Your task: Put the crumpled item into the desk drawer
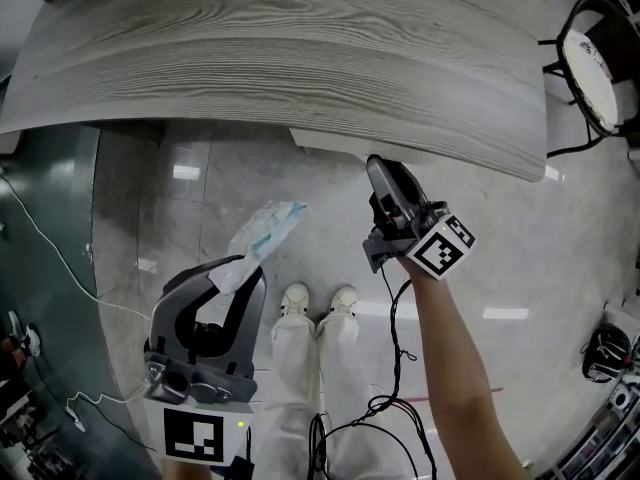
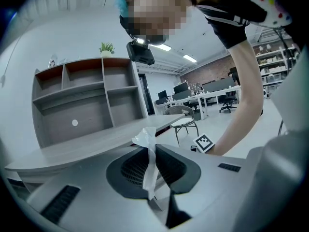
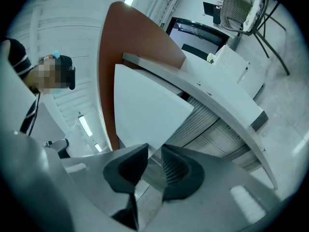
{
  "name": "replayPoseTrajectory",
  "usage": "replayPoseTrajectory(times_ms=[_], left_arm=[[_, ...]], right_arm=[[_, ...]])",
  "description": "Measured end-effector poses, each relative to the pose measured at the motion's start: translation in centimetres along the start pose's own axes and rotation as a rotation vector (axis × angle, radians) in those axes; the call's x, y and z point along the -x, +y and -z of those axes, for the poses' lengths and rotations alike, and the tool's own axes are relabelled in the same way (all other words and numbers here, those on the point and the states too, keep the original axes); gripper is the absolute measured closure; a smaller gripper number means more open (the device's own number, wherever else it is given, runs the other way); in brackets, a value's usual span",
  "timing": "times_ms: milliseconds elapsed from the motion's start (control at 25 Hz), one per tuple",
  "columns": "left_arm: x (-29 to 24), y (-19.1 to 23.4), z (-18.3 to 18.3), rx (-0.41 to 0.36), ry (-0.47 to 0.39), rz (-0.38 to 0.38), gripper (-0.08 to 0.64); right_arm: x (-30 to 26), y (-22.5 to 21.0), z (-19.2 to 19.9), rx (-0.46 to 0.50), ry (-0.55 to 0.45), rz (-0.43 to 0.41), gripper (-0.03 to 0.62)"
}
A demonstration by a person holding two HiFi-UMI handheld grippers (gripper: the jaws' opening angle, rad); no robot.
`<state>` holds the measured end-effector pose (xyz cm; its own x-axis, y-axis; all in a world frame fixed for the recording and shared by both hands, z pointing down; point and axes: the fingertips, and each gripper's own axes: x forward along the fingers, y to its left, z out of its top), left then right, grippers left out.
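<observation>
In the head view, we saw the left gripper (image 1: 240,276) at seven o'clock, its jaws closed on the lower end of a crumpled white and pale-blue plastic wrapper (image 1: 268,230). The wrapper stuck out past the tips toward one o'clock, above the glossy grey floor (image 1: 190,208). In the left gripper view, the wrapper (image 2: 150,163) was pinched flat between the two dark pads. At two o'clock from the wrapper, the right gripper (image 1: 385,168) reached under the edge of the grey wood-grain worktop (image 1: 280,48), beside a white panel (image 1: 325,140). Its jaws stood a narrow gap apart, the corner of that white panel (image 3: 145,110) showing just past their tips, with nothing clamped.
</observation>
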<state>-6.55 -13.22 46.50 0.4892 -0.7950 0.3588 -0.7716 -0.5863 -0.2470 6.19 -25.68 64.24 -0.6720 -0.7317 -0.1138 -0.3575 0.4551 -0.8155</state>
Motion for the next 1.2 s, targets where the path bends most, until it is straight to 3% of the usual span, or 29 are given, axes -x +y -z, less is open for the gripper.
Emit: replayPoseTrajectory(times_ms=[600,920,1200], left_arm=[[1.1,-0.1,0.8,0.004,-0.009,0.012,0.511],[1.0,-0.2,0.8,0.001,0.001,0.015,0.511],[0.9,-0.5,-0.2,-0.006,-0.012,0.020,0.511]], right_arm=[[3.3,2.2,4.1,0.026,0.091,-0.006,0.542],[3.6,1.6,4.7,0.094,0.117,0.093,0.563],[6.0,1.9,4.8,0.263,0.190,0.223,0.583]])
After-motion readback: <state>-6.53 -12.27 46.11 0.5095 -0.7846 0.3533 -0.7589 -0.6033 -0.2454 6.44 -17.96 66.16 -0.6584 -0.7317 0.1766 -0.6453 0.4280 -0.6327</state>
